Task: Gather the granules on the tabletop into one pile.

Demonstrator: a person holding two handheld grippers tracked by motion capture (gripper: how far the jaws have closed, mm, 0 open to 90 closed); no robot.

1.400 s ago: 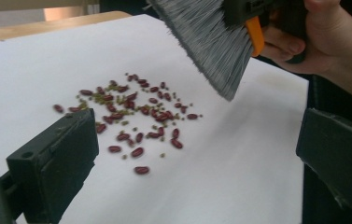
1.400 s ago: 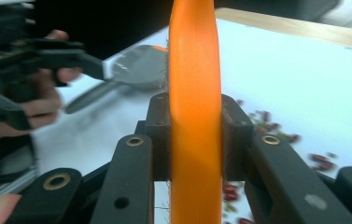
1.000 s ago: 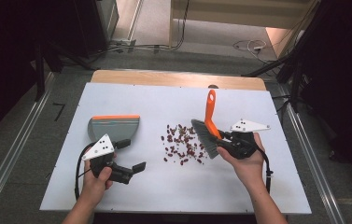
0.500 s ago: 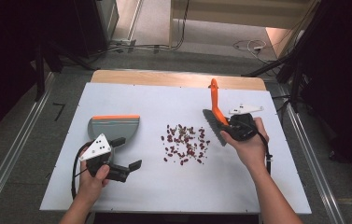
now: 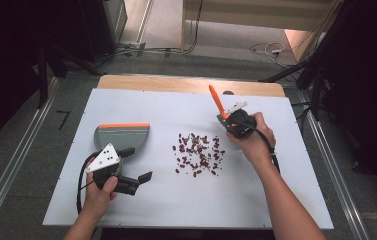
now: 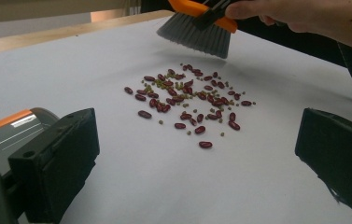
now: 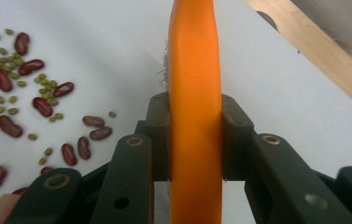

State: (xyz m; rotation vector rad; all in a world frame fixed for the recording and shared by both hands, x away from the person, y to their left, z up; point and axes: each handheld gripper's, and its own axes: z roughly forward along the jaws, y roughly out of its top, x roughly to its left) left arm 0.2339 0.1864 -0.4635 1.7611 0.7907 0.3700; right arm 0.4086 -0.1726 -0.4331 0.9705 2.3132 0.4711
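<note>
While the left gripper rests low at the near left of the white bench, its jaws stand wide apart with nothing between them, as the left gripper view shows bare bench between the two black pads. Just beyond it lies the grey dustpan with its orange edge, flat on the bench and turned away from the person. Toward the middle of the bench, the scattered red and green beans lie in a loose patch, apart from both tools. At the far right of that patch the right gripper has its jaws clamped on the orange handle of the brush, one pad pressing each side. The grey bristles hang just above the bench at the far edge of the beans, not touching them.
</note>
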